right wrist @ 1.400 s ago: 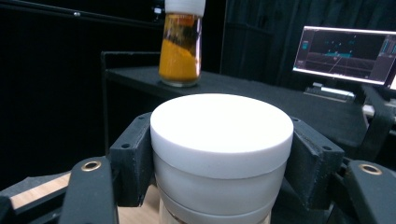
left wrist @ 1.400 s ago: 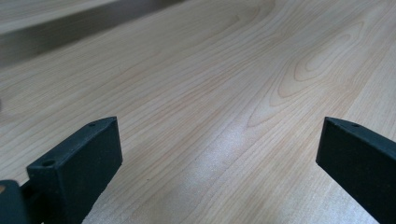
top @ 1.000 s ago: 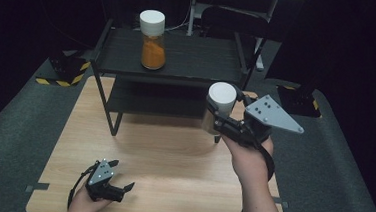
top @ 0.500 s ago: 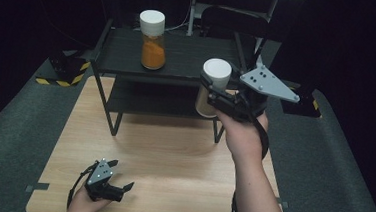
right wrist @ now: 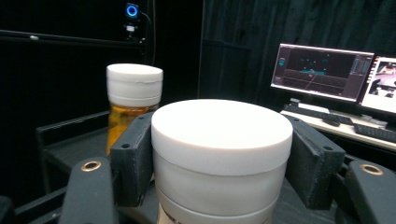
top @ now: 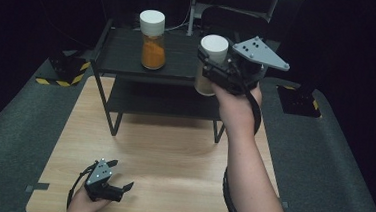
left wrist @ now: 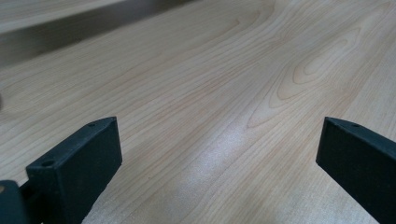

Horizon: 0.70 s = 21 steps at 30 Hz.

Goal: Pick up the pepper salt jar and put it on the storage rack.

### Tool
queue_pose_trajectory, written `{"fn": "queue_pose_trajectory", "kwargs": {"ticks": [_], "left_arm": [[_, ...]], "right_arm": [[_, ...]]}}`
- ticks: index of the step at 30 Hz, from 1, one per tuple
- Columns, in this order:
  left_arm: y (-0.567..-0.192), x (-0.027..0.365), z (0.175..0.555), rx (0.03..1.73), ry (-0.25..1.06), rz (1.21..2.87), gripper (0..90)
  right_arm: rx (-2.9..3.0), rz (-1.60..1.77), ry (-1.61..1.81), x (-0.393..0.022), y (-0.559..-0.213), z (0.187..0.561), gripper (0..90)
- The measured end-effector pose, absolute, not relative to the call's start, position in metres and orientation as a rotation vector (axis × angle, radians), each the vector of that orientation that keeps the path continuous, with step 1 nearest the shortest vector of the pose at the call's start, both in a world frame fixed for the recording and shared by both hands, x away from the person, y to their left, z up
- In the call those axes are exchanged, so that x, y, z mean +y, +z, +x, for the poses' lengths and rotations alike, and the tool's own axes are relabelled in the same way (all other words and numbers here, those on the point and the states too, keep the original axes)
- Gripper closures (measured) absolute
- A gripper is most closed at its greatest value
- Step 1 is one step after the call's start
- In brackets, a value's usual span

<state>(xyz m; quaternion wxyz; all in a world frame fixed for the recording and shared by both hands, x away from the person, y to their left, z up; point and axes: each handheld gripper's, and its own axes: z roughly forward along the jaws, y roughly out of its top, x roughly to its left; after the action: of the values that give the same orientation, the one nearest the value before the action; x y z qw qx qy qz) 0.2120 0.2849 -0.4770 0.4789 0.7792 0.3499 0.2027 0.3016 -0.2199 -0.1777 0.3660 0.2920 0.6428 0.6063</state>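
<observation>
My right gripper (top: 209, 67) is shut on a white-lidded jar (top: 210, 62) and holds it in the air at the right front edge of the black shelf (top: 124, 56). In the right gripper view the jaws clamp the white-lidded jar (right wrist: 219, 154) just under its lid. A second jar with orange powder (top: 153, 33) stands upright on the shelf's top, left of the held one; this orange jar (right wrist: 133, 102) stands behind and left of the held jar. My left gripper (top: 120, 181) rests open low on the wooden table (top: 172, 160), nothing between its jaws.
The black two-level shelf stands on thin legs (top: 112, 121) at the table's far side. Grey mats (top: 19, 124) flank the table. Two lit monitors (right wrist: 322, 70) and a keyboard (right wrist: 373, 130) sit on a desk at the right.
My right gripper has carried the jar upward and away from me, from over the table to the level of the shelf's top. The left gripper has stayed put.
</observation>
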Motion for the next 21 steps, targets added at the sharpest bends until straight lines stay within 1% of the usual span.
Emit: {"fn": "queue_pose_trajectory", "kwargs": {"ticks": [14, 21], "left_arm": [[-0.478, 0.288, 0.213, 0.858, 0.481, 1.889, 0.5], [-0.479, 0.290, 0.214, 0.859, 0.476, 1.883, 0.5]], "right_arm": [[1.621, 0.797, 1.522, -0.196, -0.172, 0.342, 33.0], [1.625, 0.801, 1.519, -0.190, -0.168, 0.361, 33.0]]}}
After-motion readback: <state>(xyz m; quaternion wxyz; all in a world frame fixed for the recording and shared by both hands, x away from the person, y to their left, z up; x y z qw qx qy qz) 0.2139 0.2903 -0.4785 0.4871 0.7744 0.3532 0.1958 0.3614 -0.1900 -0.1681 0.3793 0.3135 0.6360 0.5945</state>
